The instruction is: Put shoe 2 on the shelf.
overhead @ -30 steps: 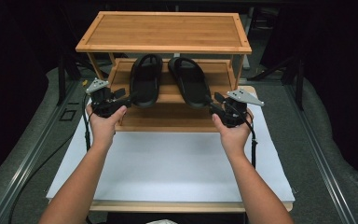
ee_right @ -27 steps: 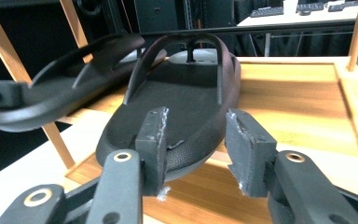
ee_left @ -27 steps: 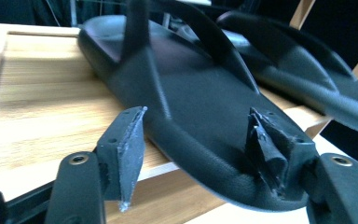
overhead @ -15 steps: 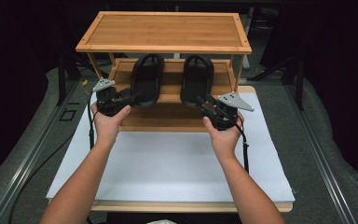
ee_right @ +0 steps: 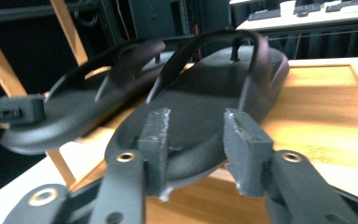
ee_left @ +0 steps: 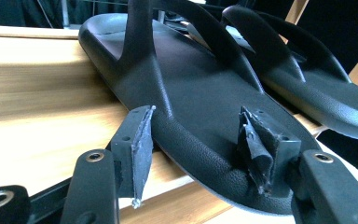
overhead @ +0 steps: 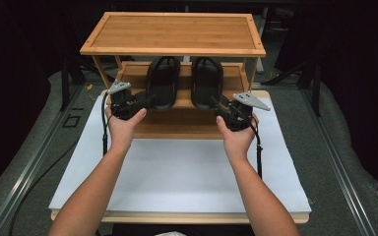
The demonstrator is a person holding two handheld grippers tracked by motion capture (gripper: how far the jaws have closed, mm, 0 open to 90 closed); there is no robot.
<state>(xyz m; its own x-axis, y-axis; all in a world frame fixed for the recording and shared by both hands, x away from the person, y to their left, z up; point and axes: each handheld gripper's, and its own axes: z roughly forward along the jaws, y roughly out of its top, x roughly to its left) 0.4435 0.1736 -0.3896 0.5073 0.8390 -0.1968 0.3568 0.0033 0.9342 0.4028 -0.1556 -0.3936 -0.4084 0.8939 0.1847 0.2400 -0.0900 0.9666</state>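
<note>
With two black sandals resting side by side on the middle shelf (overhead: 229,73) of a bamboo rack, the left gripper (overhead: 145,102), its jaws just closing, straddles the heel of the left sandal (overhead: 163,82) without clamping it. The right gripper (overhead: 217,106) hangs open at the right sandal (overhead: 206,82). Next, seemingly: squeeze firmly, then lift.

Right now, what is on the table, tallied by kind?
Black sandals: 2, left sandal and right sandal
Bamboo shoe rack: 1
White sheet: 1
Hand-held tools: 2, left tool and right tool
Total: 6
</note>
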